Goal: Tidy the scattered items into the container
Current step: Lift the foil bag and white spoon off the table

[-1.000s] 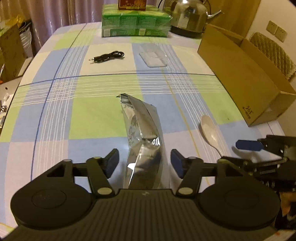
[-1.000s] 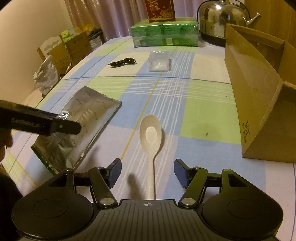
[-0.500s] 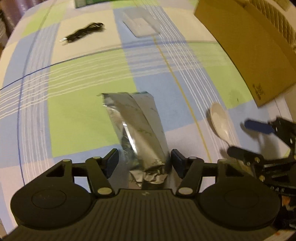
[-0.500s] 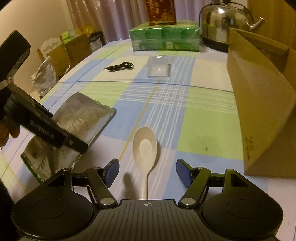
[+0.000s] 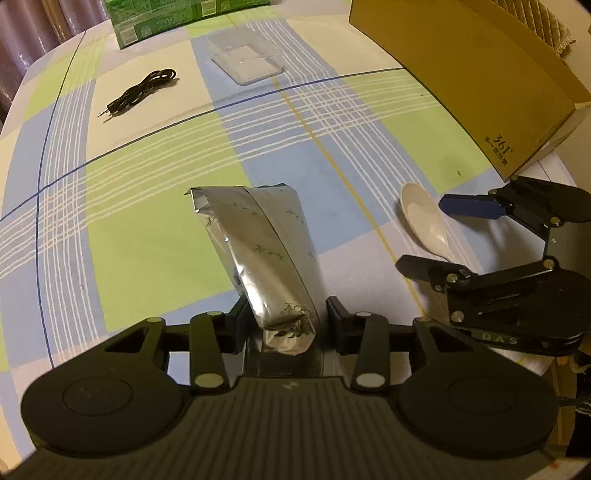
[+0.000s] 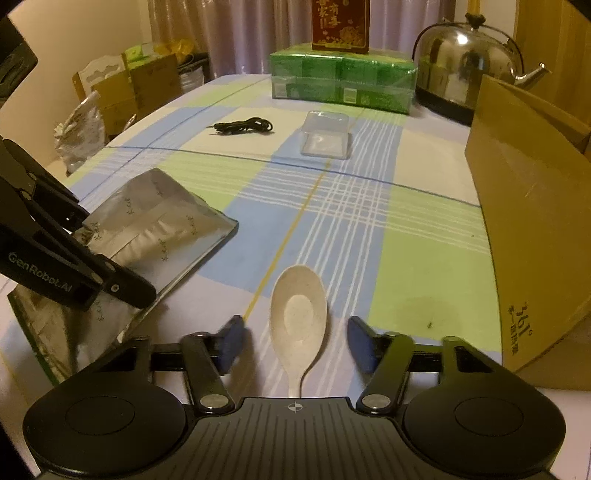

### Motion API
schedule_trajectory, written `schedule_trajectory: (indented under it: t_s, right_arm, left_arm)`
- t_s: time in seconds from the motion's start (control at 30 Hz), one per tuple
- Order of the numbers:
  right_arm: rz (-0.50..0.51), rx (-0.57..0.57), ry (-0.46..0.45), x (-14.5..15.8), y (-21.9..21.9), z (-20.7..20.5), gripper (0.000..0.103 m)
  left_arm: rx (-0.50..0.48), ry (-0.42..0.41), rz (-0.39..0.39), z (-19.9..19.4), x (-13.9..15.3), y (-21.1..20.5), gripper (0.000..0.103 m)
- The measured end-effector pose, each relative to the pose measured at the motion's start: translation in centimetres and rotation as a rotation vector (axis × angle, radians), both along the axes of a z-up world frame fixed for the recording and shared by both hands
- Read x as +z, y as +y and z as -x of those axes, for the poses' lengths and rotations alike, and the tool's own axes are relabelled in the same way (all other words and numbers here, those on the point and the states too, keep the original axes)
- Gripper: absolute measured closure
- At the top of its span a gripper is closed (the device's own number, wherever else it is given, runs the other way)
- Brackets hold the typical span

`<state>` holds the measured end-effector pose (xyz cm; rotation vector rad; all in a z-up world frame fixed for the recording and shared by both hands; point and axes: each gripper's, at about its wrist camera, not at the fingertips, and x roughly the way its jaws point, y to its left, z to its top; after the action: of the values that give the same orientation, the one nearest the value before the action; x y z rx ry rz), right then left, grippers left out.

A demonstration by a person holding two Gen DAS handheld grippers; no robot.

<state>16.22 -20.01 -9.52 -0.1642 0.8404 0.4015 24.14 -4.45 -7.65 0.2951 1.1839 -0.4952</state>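
Observation:
A silver foil pouch (image 5: 258, 240) lies on the checked tablecloth, its near end between the fingers of my left gripper (image 5: 286, 317). The jaws are closing on it; the left pad is at its edge and a thin gap shows at the right pad. From the right wrist view the left gripper (image 6: 99, 243) straddles the pouch (image 6: 166, 221). A cream spoon (image 6: 297, 314) lies with its bowl away from me between the pads of my right gripper (image 6: 297, 332), whose jaws are closing without touching it. The open cardboard box (image 6: 535, 221) stands at the right.
A black audio cable (image 5: 136, 92) and a clear plastic case (image 5: 247, 62) lie farther back. Green packs (image 6: 340, 81) with a red box (image 6: 340, 22) on top and a steel kettle (image 6: 469, 66) line the far edge. Cartons and a bag stand off the table's left side.
Both grippers came lower and nearer over their items. The left one tipped downward and its jaws narrowed around the pouch. The right jaws narrowed around the spoon's bowl.

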Motion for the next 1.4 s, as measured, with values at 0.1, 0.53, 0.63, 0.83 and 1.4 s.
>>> schedule_trajectory:
  t_s: [0.1, 0.53, 0.63, 0.83, 1.4]
  right_arm:
    - [0.004, -0.008, -0.006, 0.1, 0.0, 0.1, 0.071]
    - [-0.032, -0.015, -0.030, 2.1, -0.6, 1.6, 0.074]
    - [-0.044, -0.024, -0.036, 2.9, -0.9, 2.0, 0.074]
    - [-0.047, -0.028, -0.052, 4.3, -1.1, 3.0, 0.074]
    - [-0.060, -0.060, -0.121, 8.4, -2.6, 6.5, 0.074]
  left_arm:
    - [0.024, 0.017, 0.015, -0.3, -0.2, 0.2, 0.061]
    - [0.018, 0.023, 0.044, -0.4, 0.1, 0.8, 0.067]
    - [0.003, 0.007, 0.047, 0.2, 0.7, 0.9, 0.068]
    - [-0.007, -0.024, 0.056, 1.5, 2.3, 0.8, 0.068]
    - [-0.036, -0.083, 0.075, 6.0, 5.6, -1.0, 0.068]
